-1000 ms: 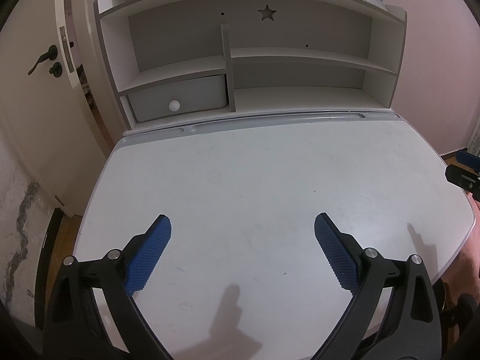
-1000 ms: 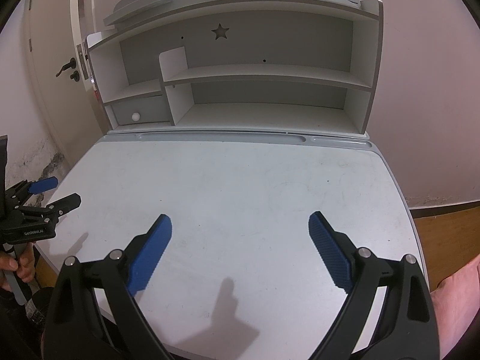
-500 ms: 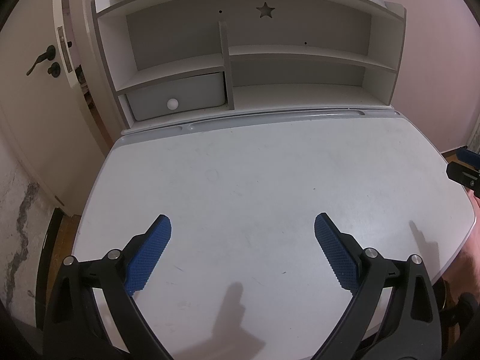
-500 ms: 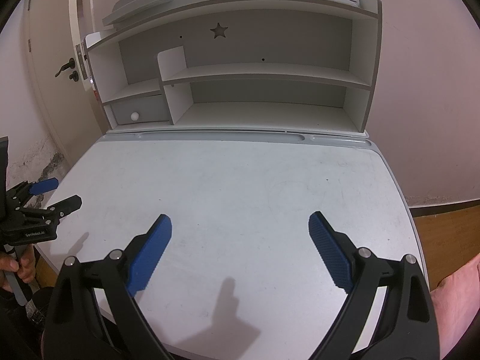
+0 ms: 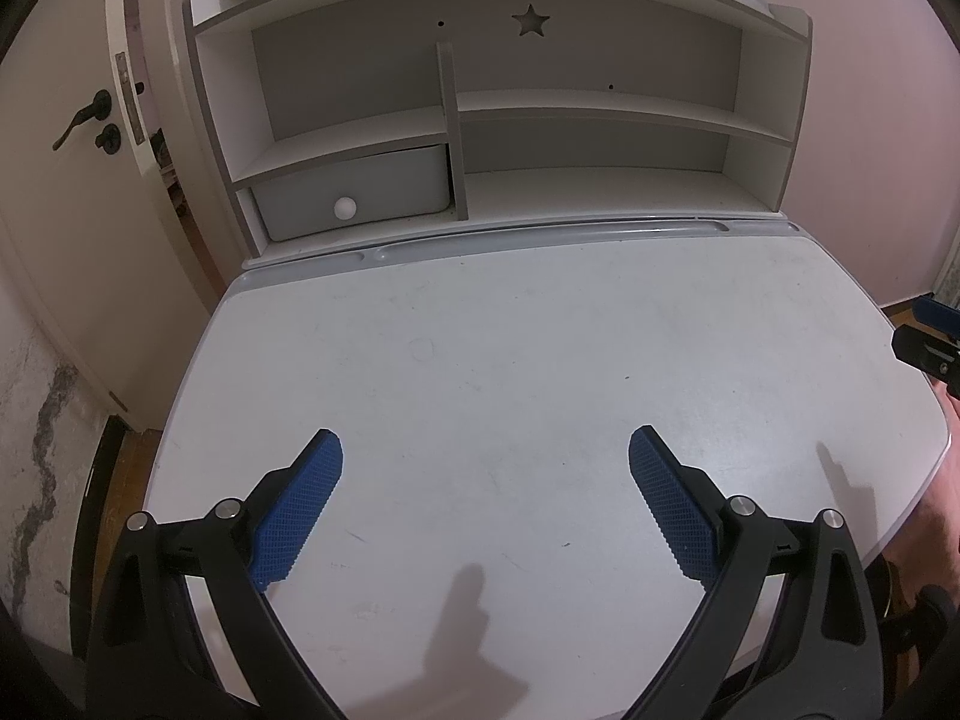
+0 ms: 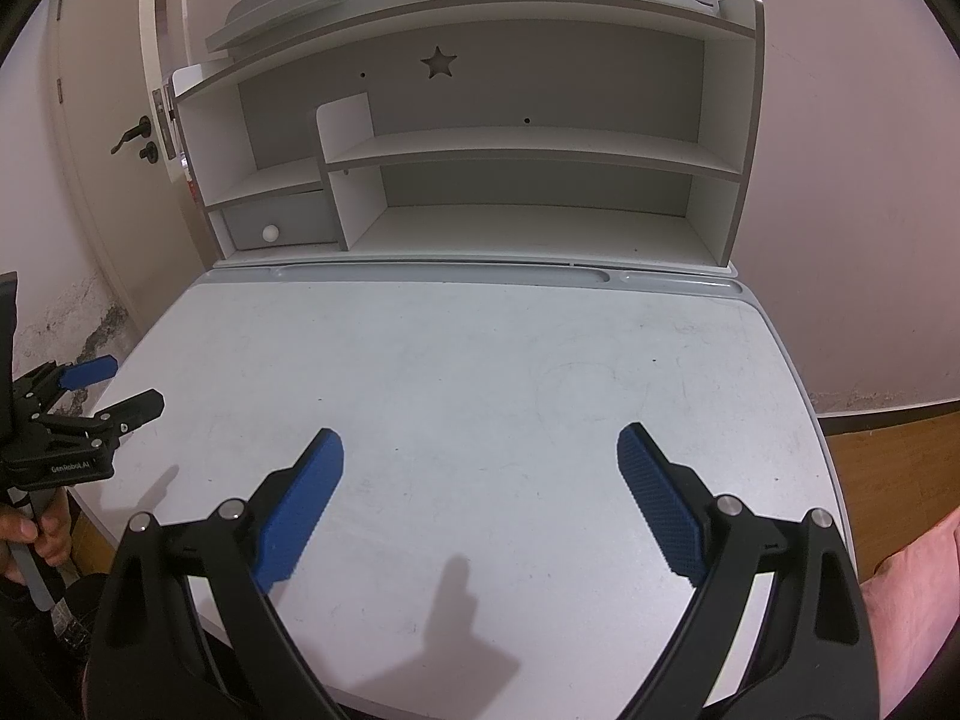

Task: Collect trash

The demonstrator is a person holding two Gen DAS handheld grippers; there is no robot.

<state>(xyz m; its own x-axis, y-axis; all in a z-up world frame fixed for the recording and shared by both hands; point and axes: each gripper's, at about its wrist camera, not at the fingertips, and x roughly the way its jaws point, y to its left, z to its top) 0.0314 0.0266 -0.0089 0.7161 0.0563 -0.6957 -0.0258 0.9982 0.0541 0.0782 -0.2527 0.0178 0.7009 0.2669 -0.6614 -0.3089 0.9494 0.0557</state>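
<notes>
Spanning both views, one pale, scuffed tabletop [image 5: 540, 360] with rounded corners carries a grey grooved strip along its far edge. Behind it stands one white shelf unit [image 6: 540, 150] of flat boards with a star cut-out [image 5: 530, 20] in its back panel, holding a single grey drawer [image 5: 360, 189] with a round white knob [image 5: 345, 207]. One door [image 5: 66, 192] with a dark lever handle lies to the left. Two grippers hover over the near edge: the left gripper [image 5: 485, 468] and the right gripper [image 6: 480, 462], each with two blue cross-hatched fingers [image 5: 297, 510] spread wide, grasping nothing. No trash shows anywhere between or near the fingers.
</notes>
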